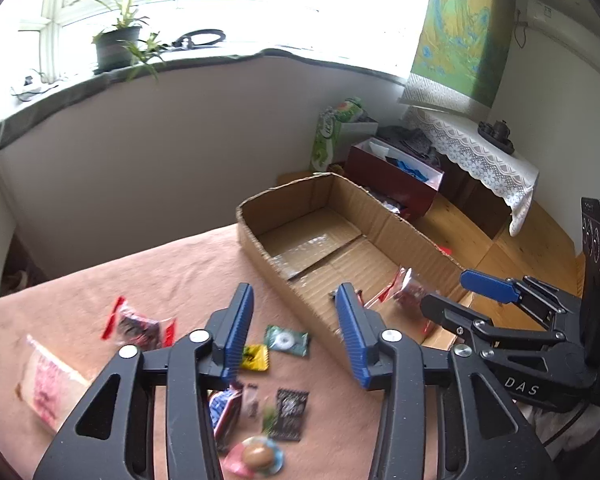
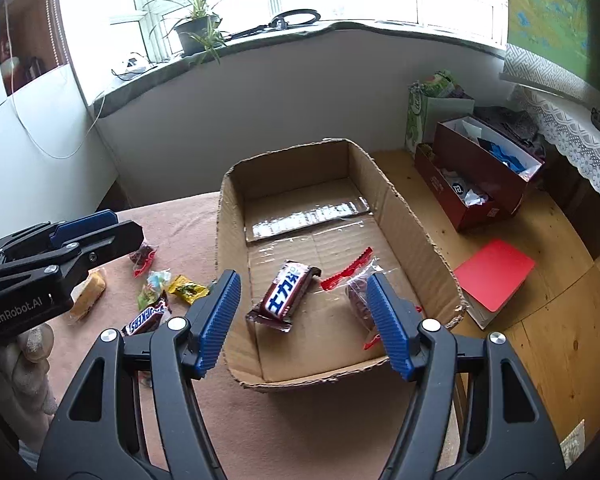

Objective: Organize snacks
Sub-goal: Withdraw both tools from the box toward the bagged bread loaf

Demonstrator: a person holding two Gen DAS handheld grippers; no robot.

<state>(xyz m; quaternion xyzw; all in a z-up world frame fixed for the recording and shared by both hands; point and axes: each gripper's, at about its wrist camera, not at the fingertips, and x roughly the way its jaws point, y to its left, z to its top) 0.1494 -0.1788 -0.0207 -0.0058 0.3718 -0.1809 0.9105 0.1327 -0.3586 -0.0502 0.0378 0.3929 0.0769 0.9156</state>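
An open cardboard box (image 2: 236, 208) sits on the pink-covered table (image 2: 180, 220). Inside lie a brown Snickers bar (image 2: 286, 294) and a clear packet with red ends (image 2: 354, 280). My right gripper (image 2: 302, 320) is open and empty above the box's near end. My left gripper (image 1: 294, 336) is open and empty over loose snacks on the cloth: a green packet (image 1: 286, 340), a yellow one (image 1: 254, 358), a black one (image 1: 288, 414), a red-ended packet (image 1: 136, 326) and a pink wafer pack (image 1: 48, 380). The right gripper shows in the left view (image 1: 456, 292), the left in the right view (image 2: 116, 228).
A Snickers bar (image 2: 146, 316), yellow candy (image 2: 188, 288) and a yellow cake packet (image 2: 88, 294) lie left of the box. Beyond the table's right edge: a red notebook (image 2: 494, 274), a dark red box (image 2: 476, 184) and a lace-covered cabinet (image 2: 572, 140).
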